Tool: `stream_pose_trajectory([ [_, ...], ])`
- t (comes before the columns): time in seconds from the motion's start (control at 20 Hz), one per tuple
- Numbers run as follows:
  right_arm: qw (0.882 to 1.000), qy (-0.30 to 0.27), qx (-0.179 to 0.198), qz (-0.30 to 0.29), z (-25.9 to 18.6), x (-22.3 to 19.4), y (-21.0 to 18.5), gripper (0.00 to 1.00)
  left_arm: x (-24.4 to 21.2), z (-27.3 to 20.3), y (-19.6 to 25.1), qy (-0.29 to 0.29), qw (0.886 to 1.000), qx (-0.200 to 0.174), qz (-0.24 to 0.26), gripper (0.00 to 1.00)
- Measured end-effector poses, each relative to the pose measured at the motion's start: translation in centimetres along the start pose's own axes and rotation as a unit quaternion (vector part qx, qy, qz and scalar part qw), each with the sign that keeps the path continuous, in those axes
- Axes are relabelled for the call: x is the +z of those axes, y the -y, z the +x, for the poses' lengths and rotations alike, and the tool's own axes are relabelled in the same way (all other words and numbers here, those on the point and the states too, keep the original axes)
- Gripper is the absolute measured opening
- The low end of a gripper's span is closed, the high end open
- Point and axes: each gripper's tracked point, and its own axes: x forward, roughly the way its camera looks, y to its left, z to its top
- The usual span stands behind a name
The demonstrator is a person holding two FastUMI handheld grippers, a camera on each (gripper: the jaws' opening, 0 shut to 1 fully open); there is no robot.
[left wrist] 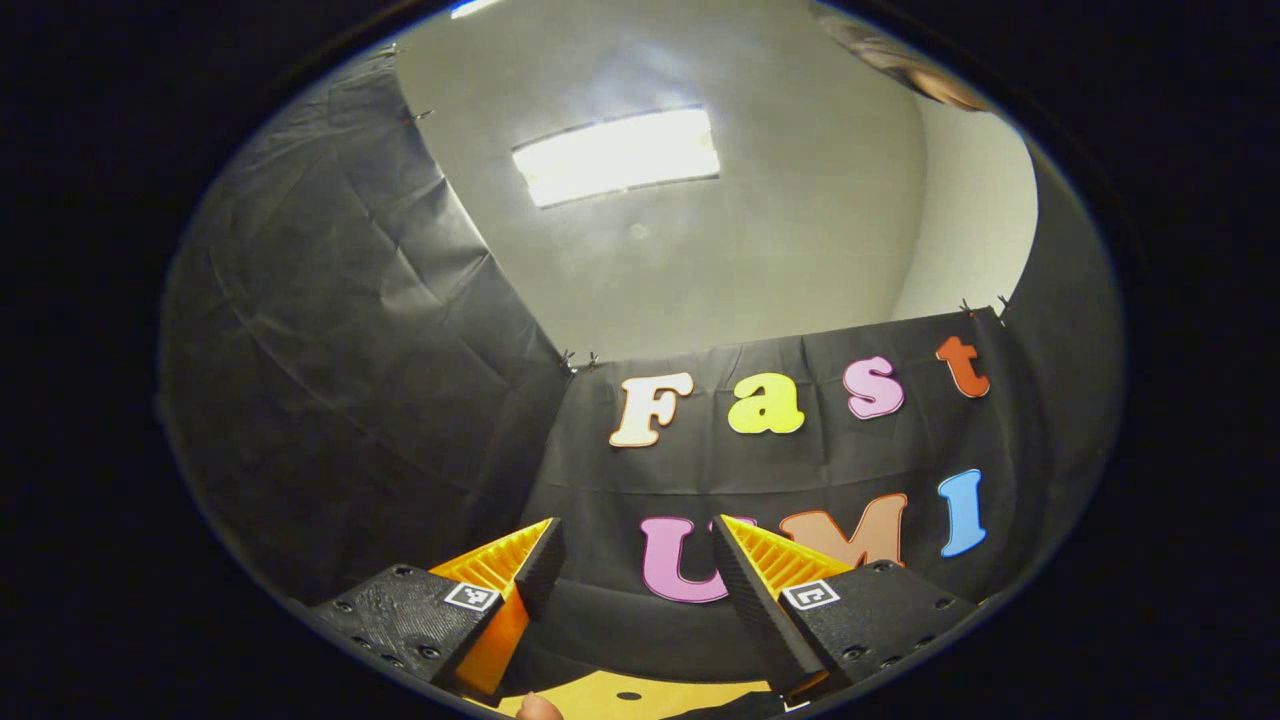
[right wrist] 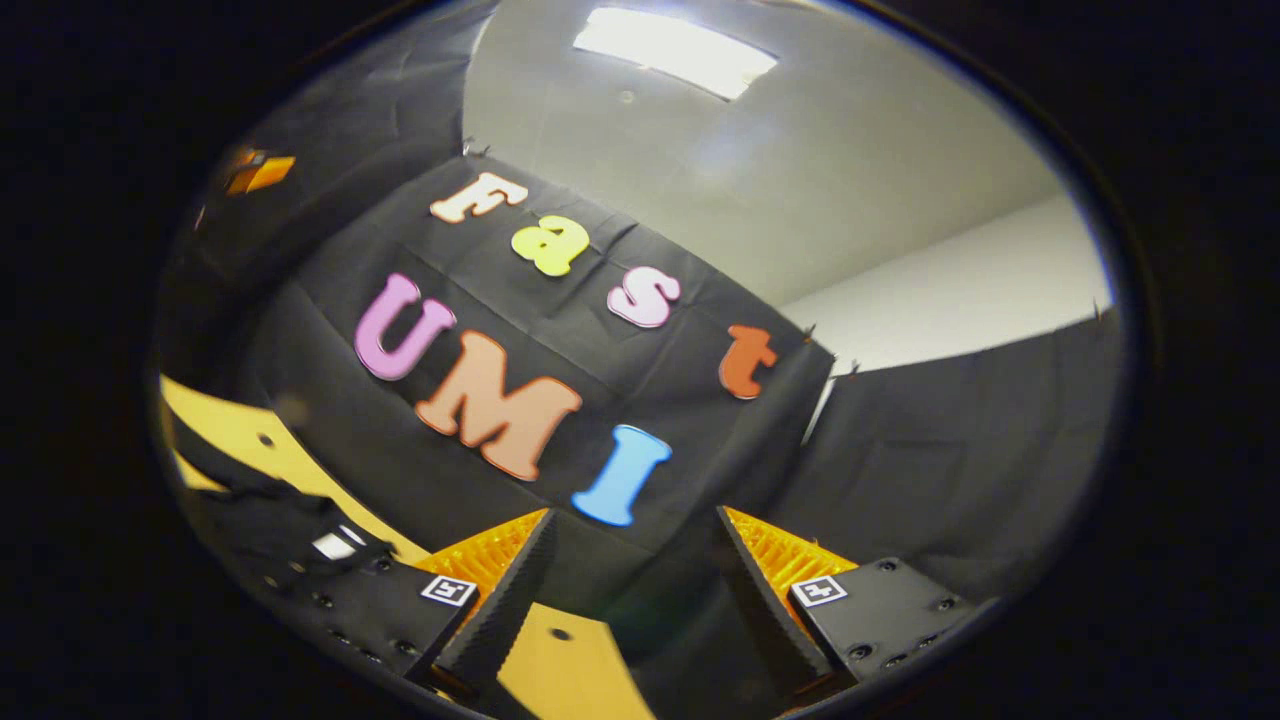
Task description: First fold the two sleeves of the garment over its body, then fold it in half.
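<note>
black cloth [left wrist: 360, 330] forms the booth wall on all sides, with a pale ceiling [left wrist: 700, 270] and a lit panel [left wrist: 617, 155] seen above its top edge. the left gripper [left wrist: 636, 575] is raised and aimed at the cloth; its jaws are spread with open air between them. a yellow table [left wrist: 640, 698] is seen at the bottom edge of the left gripper view. the right gripper [right wrist: 632, 590] is also spread, with nothing held. in the right gripper view, the garment [right wrist: 265, 530], dark with a white tag, lies on the table's [right wrist: 560, 670] surface at lower left, apart from the fingers.
</note>
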Motion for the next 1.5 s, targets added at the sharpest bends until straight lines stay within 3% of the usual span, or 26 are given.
stream_pose_trajectory([
  [0.05,1.000,0.007,0.000,0.017,0.6,0.5,0.3,0.94,-0.1,-0.1,0.1,-0.002,1.000,0.000,-0.007,0.86],
  [0.1,1.000,0.021,-0.007,0.020,0.9,1.6,1.3,1.00,-0.1,0.0,0.1,-0.005,1.000,0.001,-0.013,0.86],
  [0.25,0.992,0.087,-0.085,0.033,0.7,5.6,5.8,0.98,0.8,0.1,-0.9,0.001,1.000,0.016,-0.008,0.88],
  [0.3,0.987,0.118,-0.091,0.053,0.4,7.1,6.5,1.00,0.9,0.1,-1.1,0.004,1.000,0.020,-0.005,0.89],
  [0.5,0.964,0.178,-0.014,0.196,-1.6,9.0,3.1,0.94,0.3,-0.4,-0.1,-0.004,1.000,0.010,-0.025,0.92],
  [0.55,0.958,0.173,0.005,0.228,-1.6,8.6,2.6,0.94,0.2,-0.4,0.1,-0.007,1.000,0.007,-0.027,0.93],
  [0.6,0.957,0.154,-0.001,0.247,-1.3,7.4,3.1,0.95,0.1,-0.4,0.4,-0.008,1.000,0.004,-0.029,0.93],
  [0.75,0.979,0.086,-0.049,0.180,-0.8,3.1,4.9,0.96,-0.2,-0.8,1.2,-0.016,0.999,-0.008,-0.037,0.92],
  [0.9,0.987,0.047,-0.041,0.149,-1.2,1.8,3.1,1.00,-1.0,-1.0,1.7,-0.030,0.997,-0.010,-0.064,0.92],
  [1.05,0.983,0.031,-0.014,0.181,-1.5,1.0,1.7,0.98,-1.8,-1.4,1.7,-0.046,0.996,-0.009,-0.071,0.92],
  [1.5,0.974,-0.072,-0.009,0.217,-0.3,-5.6,2.2,0.98,-3.0,-1.7,0.9,-0.068,0.995,0.004,-0.068,0.91],
])
